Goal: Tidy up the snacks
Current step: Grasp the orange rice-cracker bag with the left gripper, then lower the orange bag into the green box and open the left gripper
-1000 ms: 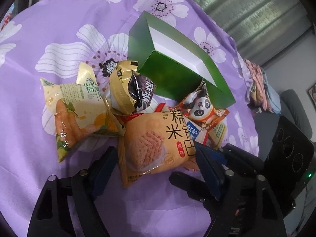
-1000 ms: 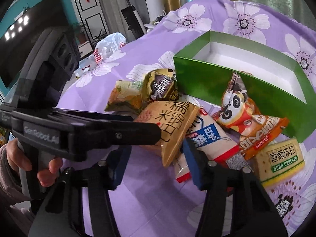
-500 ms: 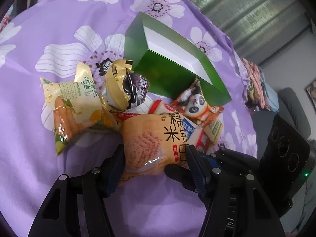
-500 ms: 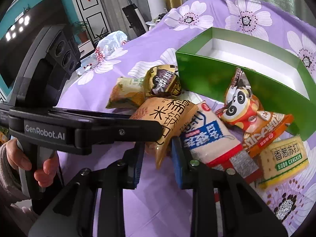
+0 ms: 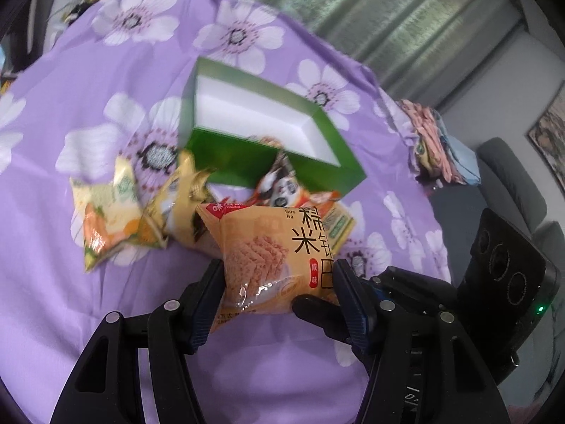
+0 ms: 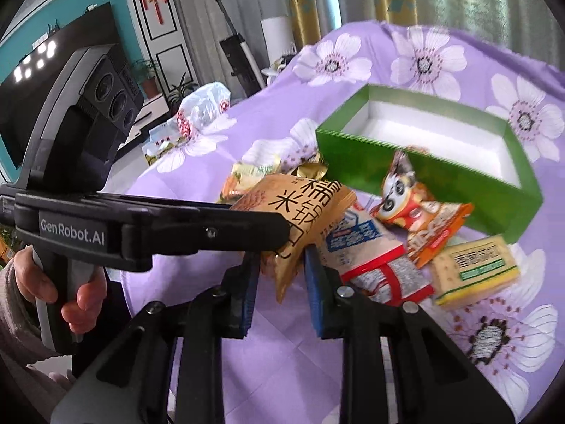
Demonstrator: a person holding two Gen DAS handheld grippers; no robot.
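Note:
My left gripper (image 5: 279, 293) is shut on an orange rice-cracker bag (image 5: 272, 251) and holds it lifted above the purple flowered cloth. The same bag (image 6: 300, 208) shows in the right wrist view, pinched by the left gripper's fingers (image 6: 247, 229). My right gripper (image 6: 282, 268) has its jaws on both sides of the bag's lower corner, with gaps to both pads. The green box (image 5: 243, 155), white inside, lies beyond the snack pile; it also shows in the right wrist view (image 6: 423, 176).
On the cloth lie a yellow-green bag (image 5: 106, 215), a gold wrapped snack (image 5: 176, 198), a panda bag (image 6: 409, 205), a red-and-blue pack (image 6: 370, 254) and a soda cracker pack (image 6: 476, 268). A plastic bag (image 6: 201, 106) sits at the far table edge.
The left gripper closed on the orange bag and lifted it off the pile. The right gripper narrowed and came up beside the bag's corner.

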